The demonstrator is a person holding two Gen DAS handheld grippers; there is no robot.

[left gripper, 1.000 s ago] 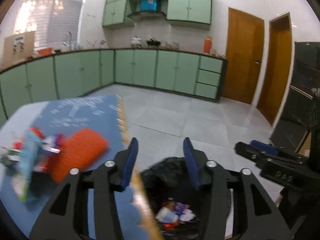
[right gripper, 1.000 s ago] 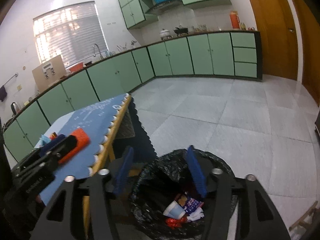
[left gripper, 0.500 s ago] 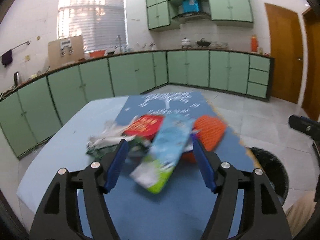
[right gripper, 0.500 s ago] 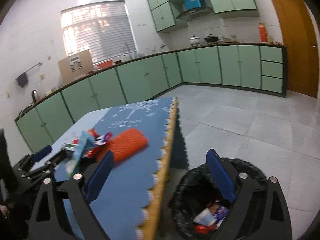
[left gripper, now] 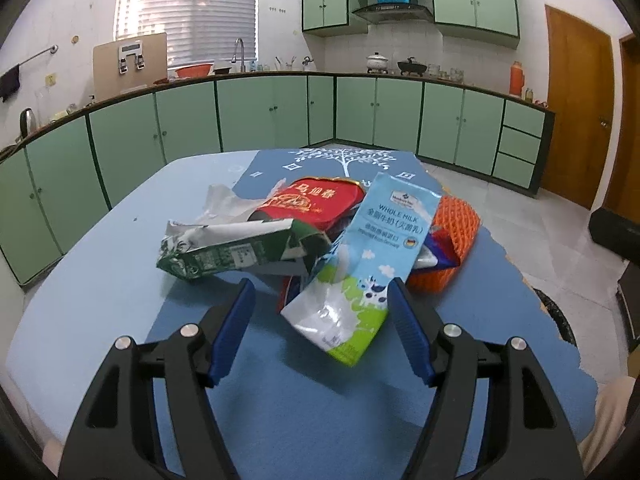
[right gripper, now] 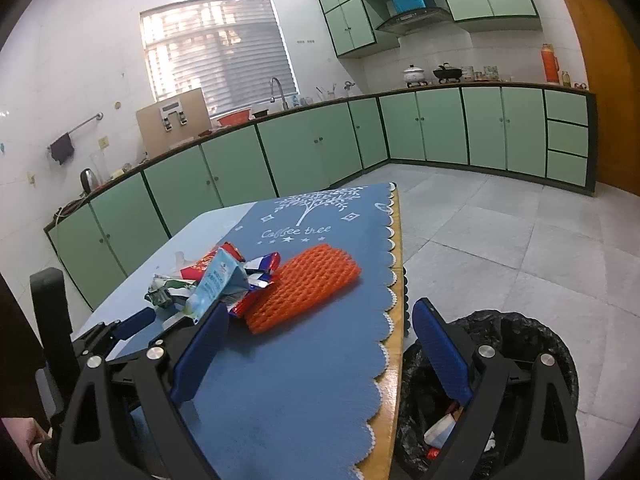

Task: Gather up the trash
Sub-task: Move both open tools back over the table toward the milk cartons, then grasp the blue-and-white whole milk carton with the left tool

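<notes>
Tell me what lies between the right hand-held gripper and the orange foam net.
Only bare blue table mat lies between the open right hand-held gripper and the orange foam net, as the right wrist view shows.

Our kitchen, pale green and tiled

We see green cabinets (left gripper: 272, 114) lining white walls, a blinded window (right gripper: 218, 48) glowing above the sink tap (left gripper: 239, 54), wooden doors (left gripper: 578, 120), and grey floor tiles (right gripper: 520, 232).

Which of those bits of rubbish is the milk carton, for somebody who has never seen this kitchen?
Start at the blue table in the middle of the green-cupboard kitchen and find the rubbish heap on it. The milk carton lies flattened at the near side, beside the orange foam net. Alone it is sky blue, reading WHOLE MILK, with a cow.
</notes>
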